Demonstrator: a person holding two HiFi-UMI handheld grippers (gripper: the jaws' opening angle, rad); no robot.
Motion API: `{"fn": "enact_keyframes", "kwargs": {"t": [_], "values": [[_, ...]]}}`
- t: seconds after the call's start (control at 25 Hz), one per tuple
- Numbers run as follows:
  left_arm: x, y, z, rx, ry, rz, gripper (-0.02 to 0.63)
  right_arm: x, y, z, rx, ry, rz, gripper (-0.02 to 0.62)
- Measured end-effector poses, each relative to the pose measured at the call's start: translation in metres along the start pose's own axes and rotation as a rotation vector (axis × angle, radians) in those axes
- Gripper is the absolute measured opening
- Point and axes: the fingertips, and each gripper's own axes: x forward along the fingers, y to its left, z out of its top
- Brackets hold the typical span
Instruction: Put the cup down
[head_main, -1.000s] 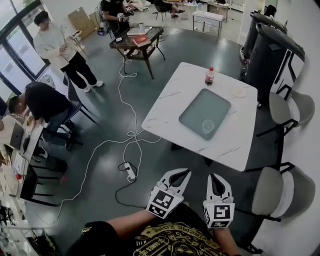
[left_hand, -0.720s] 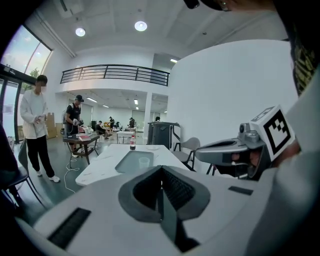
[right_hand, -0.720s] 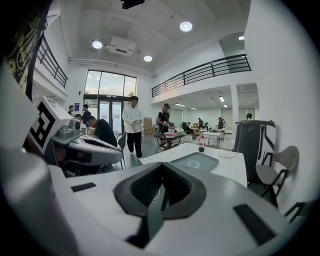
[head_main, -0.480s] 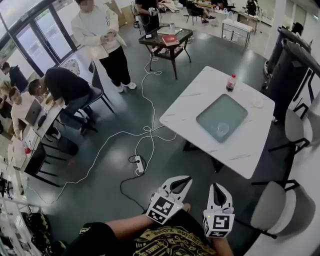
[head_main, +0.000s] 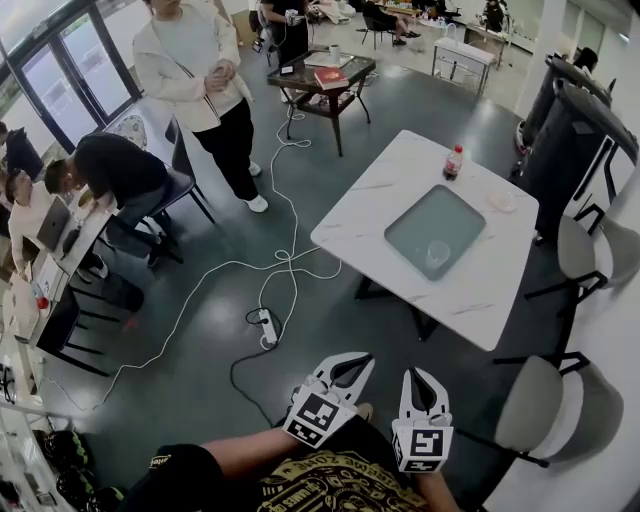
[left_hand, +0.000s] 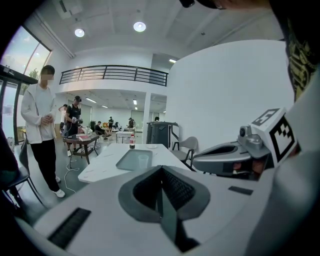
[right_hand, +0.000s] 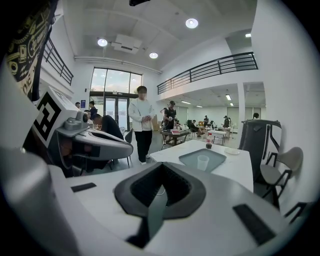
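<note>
- White marble-look table (head_main: 372, 205) in an open office, grey floor.
- Clear cup (head_main: 437, 254) stands upright on the grey tray (head_main: 415, 215), well apart from both grippers.
- Cola bottle (head_main: 453, 162) near the tray's far edge.
- Left gripper (head_main: 364, 359) jaws closed, empty.
- Right gripper (head_main: 420, 374) jaws closed, empty, close to the person's body.

I see the cup (head_main: 437, 254) as a small, clear plastic tumbler standing upright with its mouth up; it looks empty to me. It sits inside the grey-green tray (head_main: 415, 215), toward the corner nearest me, and the tray lies flat on the white marbled table (head_main: 365, 205).
</note>
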Motion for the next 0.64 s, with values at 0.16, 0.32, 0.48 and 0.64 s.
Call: {"fn": "enact_keyframes", "kwargs": {"t": [0.16,0.32,0.48,0.64], "values": [[-0.004,0.007,0.003,0.005,-0.009,-0.008,0.008,0.002,0.004,0.003,0.003,-0.001,-0.016,0.003],[-0.008,0.010,0.004,0.006,-0.013,-0.024,0.008,0.002,0.008,0.004,0.008,-0.001,-0.034,0.003],[-0.010,0.016,0.005,0.012,-0.022,-0.032,0.008,0.009,0.010,0.006,0.013,-0.009,-0.047,0.003],[-0.006,0.030,0.013,0.037,-0.049,-0.020,0.008,0.028,0.008,0.018,0.001,-0.048,-0.045,0.003]]}}
